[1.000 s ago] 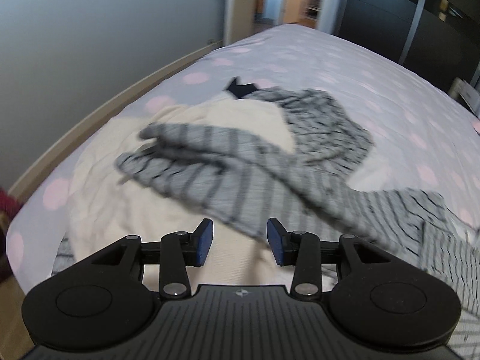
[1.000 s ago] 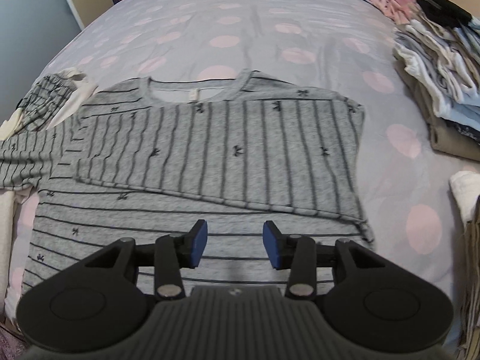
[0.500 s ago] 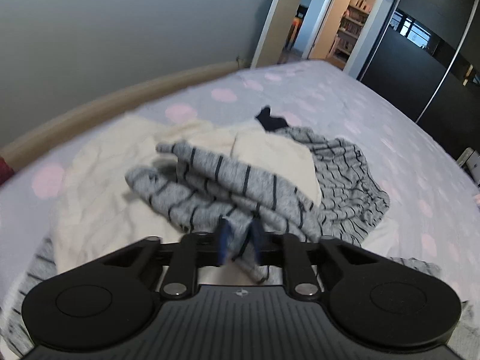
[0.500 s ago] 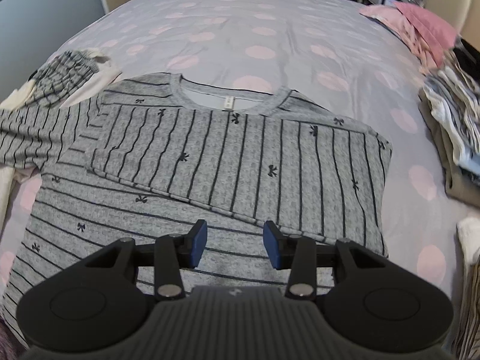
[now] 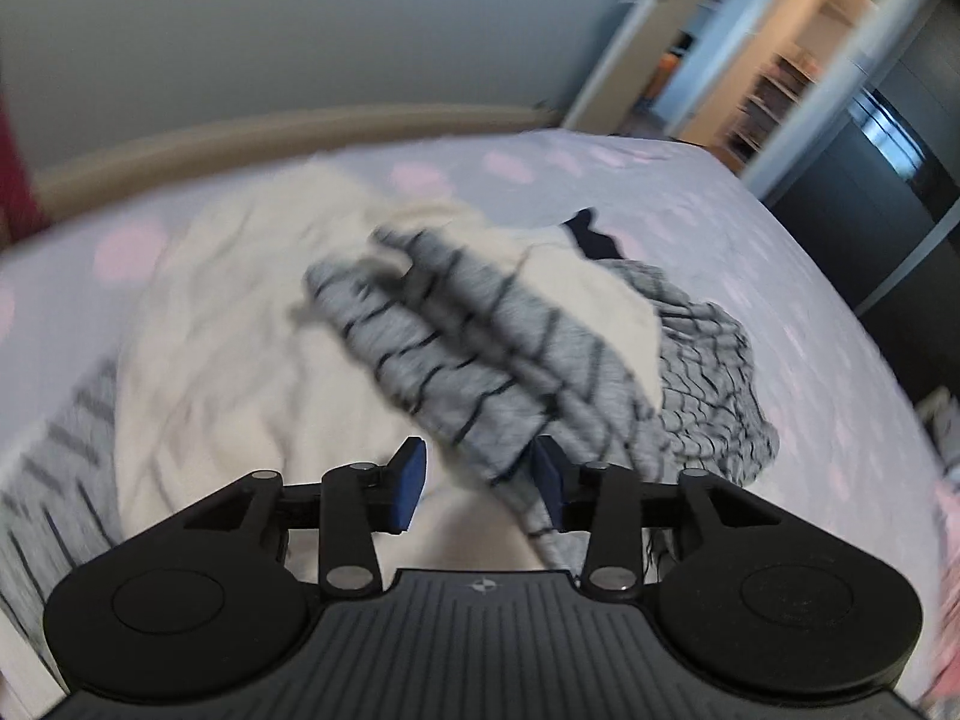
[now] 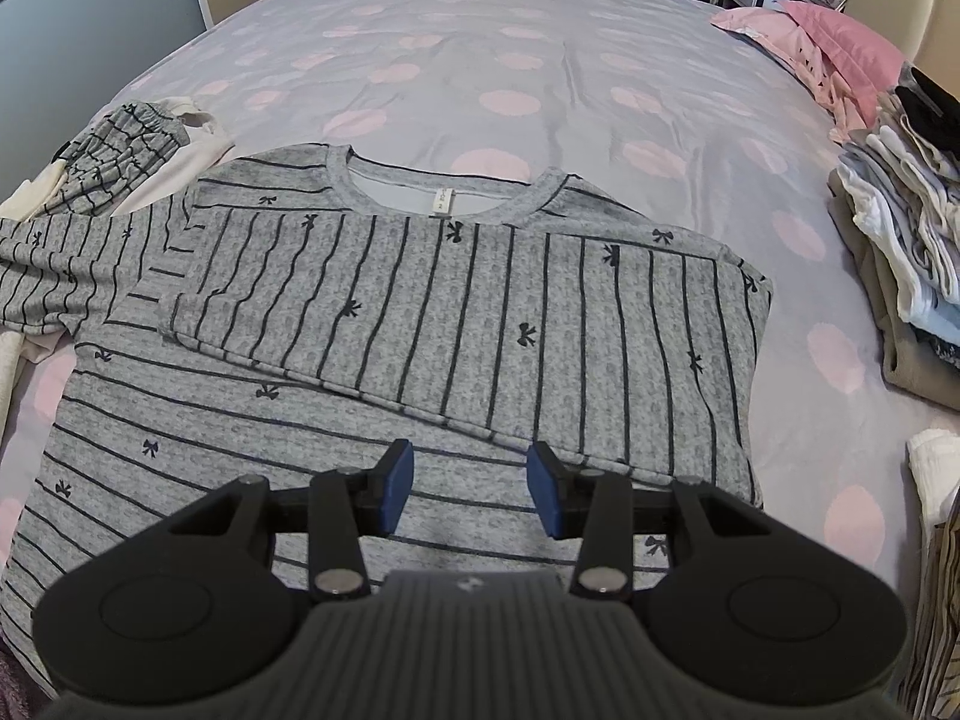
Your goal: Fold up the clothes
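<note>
A grey shirt with dark stripes and small bows lies flat on the bed, one sleeve folded across its chest. Its other sleeve runs off to the left. In the left wrist view that sleeve lies bunched over a cream garment. My left gripper is opening, its end of the sleeve lying loose between the pads, close to the right one. My right gripper hovers open over the shirt's lower body with nothing between its fingers.
A grey checked garment lies beside the cream one at the bed's left side, near the wooden bed frame and wall. A stack of folded clothes and a pink pillow sit at the right. The dotted sheet stretches beyond.
Half a second ago my left gripper was shut on the sleeve; now its jaws stand apart and the hand has rolled and shifted. The right gripper's view has rolled a little over the shirt.
</note>
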`<action>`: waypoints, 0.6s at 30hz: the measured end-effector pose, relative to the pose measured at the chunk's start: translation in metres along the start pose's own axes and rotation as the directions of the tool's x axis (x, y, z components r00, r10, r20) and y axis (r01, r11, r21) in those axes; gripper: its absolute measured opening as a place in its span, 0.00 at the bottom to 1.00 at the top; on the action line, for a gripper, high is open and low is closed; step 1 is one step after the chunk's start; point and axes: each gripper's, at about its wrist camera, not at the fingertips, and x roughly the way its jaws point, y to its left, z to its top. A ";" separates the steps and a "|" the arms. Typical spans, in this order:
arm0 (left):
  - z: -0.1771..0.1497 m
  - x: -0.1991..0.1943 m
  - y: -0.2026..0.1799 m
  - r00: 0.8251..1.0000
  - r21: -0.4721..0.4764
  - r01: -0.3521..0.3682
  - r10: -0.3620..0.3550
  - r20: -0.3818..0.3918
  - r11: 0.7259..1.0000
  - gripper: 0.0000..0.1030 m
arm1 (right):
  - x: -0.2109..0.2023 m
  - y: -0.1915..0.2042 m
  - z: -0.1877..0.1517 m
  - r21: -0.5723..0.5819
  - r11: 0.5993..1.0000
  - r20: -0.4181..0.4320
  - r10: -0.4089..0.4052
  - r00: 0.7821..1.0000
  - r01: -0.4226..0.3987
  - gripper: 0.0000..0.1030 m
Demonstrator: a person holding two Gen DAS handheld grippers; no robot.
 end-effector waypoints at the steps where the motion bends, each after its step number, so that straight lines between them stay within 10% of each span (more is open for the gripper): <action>1: 0.001 0.003 0.003 1.000 -0.024 0.015 -0.015 -0.001 1.000 0.38 | 0.000 0.000 0.000 0.000 1.000 0.000 0.000 1.000 0.000 0.44; 7: -0.003 -0.001 -0.006 0.997 0.019 0.023 -0.024 0.075 1.000 0.06 | 0.001 0.006 0.000 -0.038 0.999 0.009 -0.001 1.000 0.001 0.44; 12: -0.018 -0.030 -0.038 0.977 0.163 0.007 -0.042 0.210 0.987 0.05 | 0.003 0.010 0.000 -0.064 0.998 0.013 -0.013 1.000 0.014 0.44; 18: -0.068 -0.081 -0.103 0.920 0.500 0.117 -0.284 0.272 0.858 0.05 | 0.005 0.006 0.003 -0.041 0.998 0.009 -0.038 0.999 0.038 0.44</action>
